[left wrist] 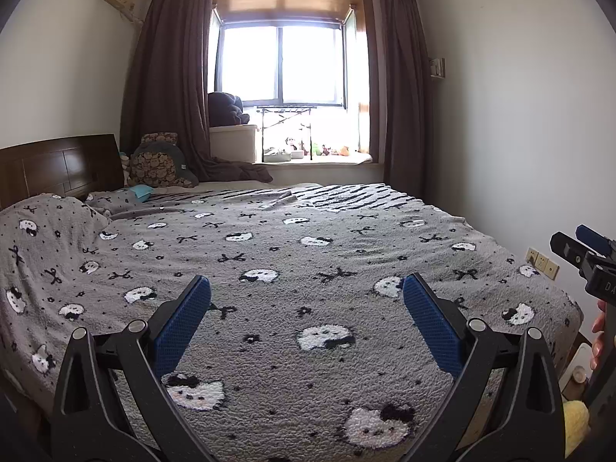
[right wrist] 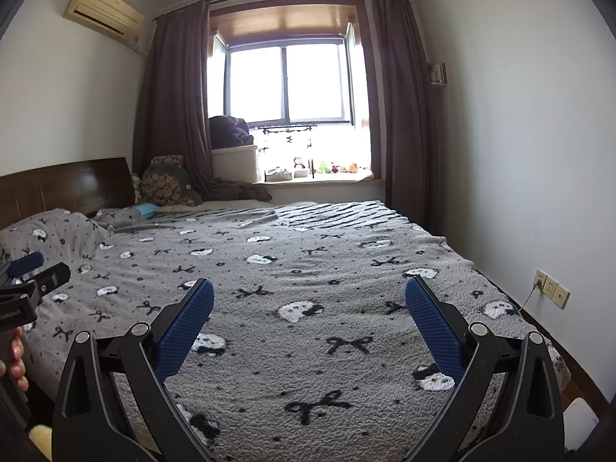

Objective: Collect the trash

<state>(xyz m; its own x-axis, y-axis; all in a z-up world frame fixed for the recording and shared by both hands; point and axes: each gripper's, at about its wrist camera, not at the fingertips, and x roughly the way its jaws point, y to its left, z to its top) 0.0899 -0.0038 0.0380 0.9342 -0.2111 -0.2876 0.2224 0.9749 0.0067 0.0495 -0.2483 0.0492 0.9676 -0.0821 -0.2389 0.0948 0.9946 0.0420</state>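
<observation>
My left gripper [left wrist: 307, 283] is open and empty, held above the near end of a bed with a grey cat-and-bow blanket [left wrist: 292, 254]. My right gripper [right wrist: 309, 286] is open and empty too, over the same blanket [right wrist: 308, 261]. Each gripper shows at the edge of the other's view: the right one [left wrist: 585, 254] at the far right, the left one [right wrist: 34, 273] at the far left. A small teal item [left wrist: 139, 191] lies near the pillows by the headboard; it also shows in the right wrist view [right wrist: 147, 209]. No clear piece of trash shows on the blanket.
A dark wooden headboard [left wrist: 57, 165] and patterned cushions [left wrist: 158, 165] are at the far left. A window sill [left wrist: 319, 159] with toys, a white box [left wrist: 233, 142] and brown curtains are beyond the bed. Wall sockets [right wrist: 550, 287] sit on the right wall. A yellow object [left wrist: 575, 423] lies low right.
</observation>
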